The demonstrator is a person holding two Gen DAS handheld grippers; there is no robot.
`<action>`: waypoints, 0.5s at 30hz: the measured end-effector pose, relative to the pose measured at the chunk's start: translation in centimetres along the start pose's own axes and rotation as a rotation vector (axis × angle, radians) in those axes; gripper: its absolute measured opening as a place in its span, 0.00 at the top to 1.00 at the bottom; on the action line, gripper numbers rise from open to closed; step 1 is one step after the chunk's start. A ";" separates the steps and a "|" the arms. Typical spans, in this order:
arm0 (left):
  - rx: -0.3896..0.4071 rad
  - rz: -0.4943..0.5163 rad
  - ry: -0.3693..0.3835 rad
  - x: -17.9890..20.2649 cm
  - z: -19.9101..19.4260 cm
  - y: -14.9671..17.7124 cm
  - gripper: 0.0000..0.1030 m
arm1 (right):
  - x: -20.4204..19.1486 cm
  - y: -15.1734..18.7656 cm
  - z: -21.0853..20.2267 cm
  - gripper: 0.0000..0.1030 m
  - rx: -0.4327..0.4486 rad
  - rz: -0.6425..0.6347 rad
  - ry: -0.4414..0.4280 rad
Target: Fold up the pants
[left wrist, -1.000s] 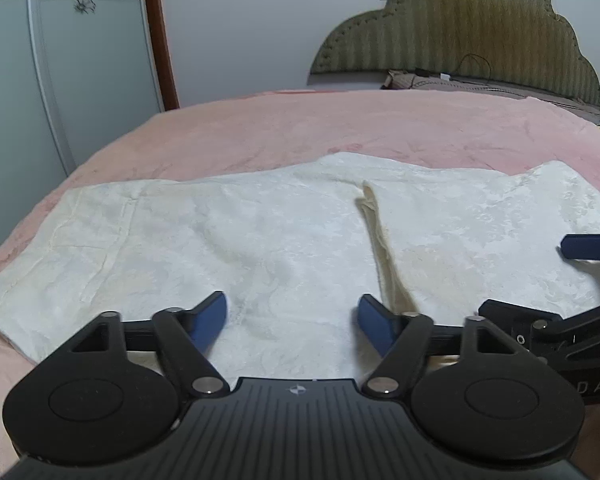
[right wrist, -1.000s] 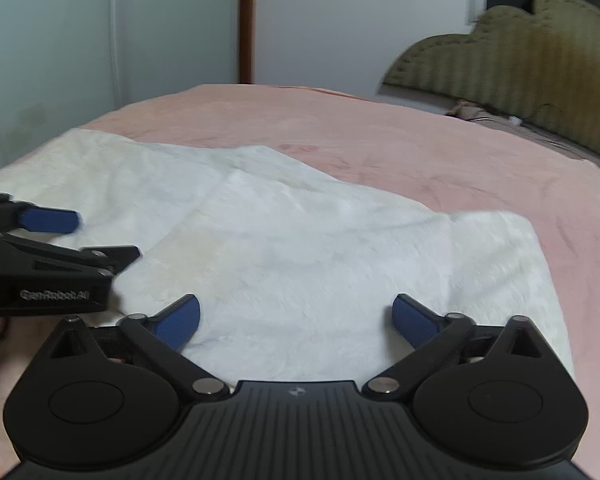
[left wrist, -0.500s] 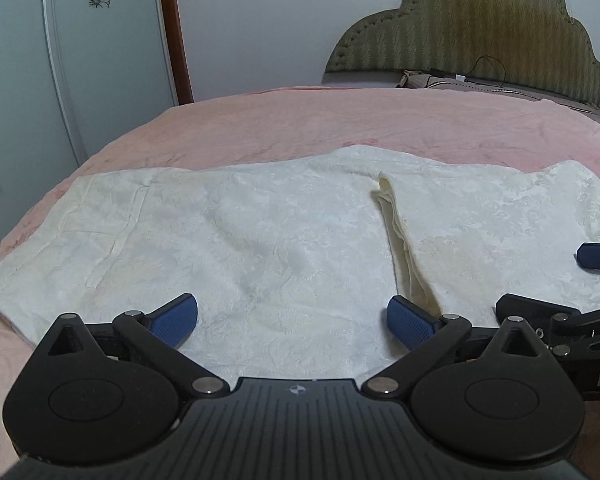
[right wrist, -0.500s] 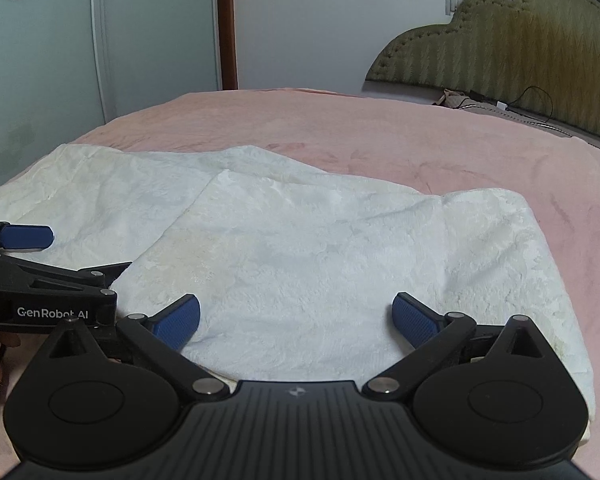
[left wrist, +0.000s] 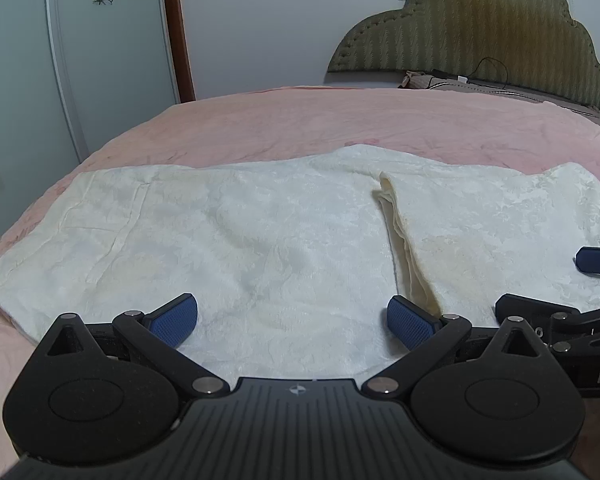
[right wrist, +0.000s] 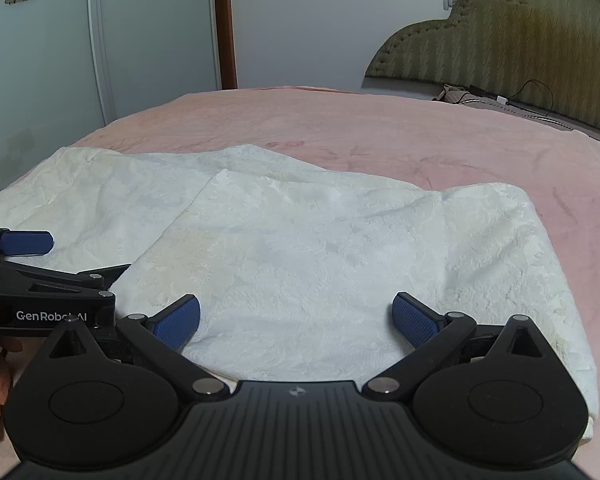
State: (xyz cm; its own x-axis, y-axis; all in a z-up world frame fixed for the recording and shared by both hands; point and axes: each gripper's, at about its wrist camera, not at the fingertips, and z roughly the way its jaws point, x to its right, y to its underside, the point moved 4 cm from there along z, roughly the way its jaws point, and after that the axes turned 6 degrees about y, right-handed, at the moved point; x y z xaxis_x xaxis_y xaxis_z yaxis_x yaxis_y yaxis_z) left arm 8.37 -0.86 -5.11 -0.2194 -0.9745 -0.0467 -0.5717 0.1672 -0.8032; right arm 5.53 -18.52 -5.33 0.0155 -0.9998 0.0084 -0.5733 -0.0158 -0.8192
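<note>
- Pants [left wrist: 260, 240]: lying flat across the pink bed [left wrist: 340, 128], right part folded over.
- Left gripper [left wrist: 292, 320], right gripper [right wrist: 296, 318]: fingers spread, empty.
- I judge the cloth soft, light; I'd pinch its near edge.

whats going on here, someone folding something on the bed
A person holds a hand-held gripper in each hand over cream-white textured fabric pants spread on a pink bedspread. One end of the pants is already folded over the rest, its edge lying across the middle. The left hand-held gripper and the right hand-held gripper are both open, near the pants' front edge and gripping nothing.
</note>
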 end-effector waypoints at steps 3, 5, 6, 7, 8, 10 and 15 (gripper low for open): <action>0.000 0.003 -0.003 0.0 0.0 0.0 0.00 | 0.0 0.0 0.0 0.00 0.000 0.000 0.000; 0.000 0.005 -0.006 0.1 0.0 0.0 0.00 | 0.0 0.0 0.0 0.00 0.000 0.000 0.000; 0.000 0.006 -0.006 0.1 0.0 0.0 0.00 | 0.0 0.0 0.0 0.00 0.000 0.000 0.000; 0.000 0.005 -0.006 0.1 0.0 0.0 0.00 | 0.0 0.0 0.0 0.00 0.000 0.001 -0.001; 0.000 0.005 -0.006 0.0 0.0 0.0 0.00 | 0.0 0.0 0.0 0.00 0.000 0.000 0.000; 0.000 0.006 -0.006 0.0 -0.1 0.0 0.00 | 0.0 0.0 0.0 0.00 0.000 0.000 0.000; 0.008 0.006 -0.002 -0.1 -0.4 -0.2 0.04 | 0.1 0.0 -0.1 0.00 0.003 0.006 -0.004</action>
State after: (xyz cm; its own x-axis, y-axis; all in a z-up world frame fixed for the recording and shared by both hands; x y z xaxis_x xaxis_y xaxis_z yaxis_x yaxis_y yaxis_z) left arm 8.21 -0.74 -4.73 -0.2207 -0.9739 -0.0528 -0.5644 0.1716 -0.8074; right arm 5.48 -18.61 -5.26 0.0153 -0.9999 0.0010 -0.5711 -0.0096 -0.8209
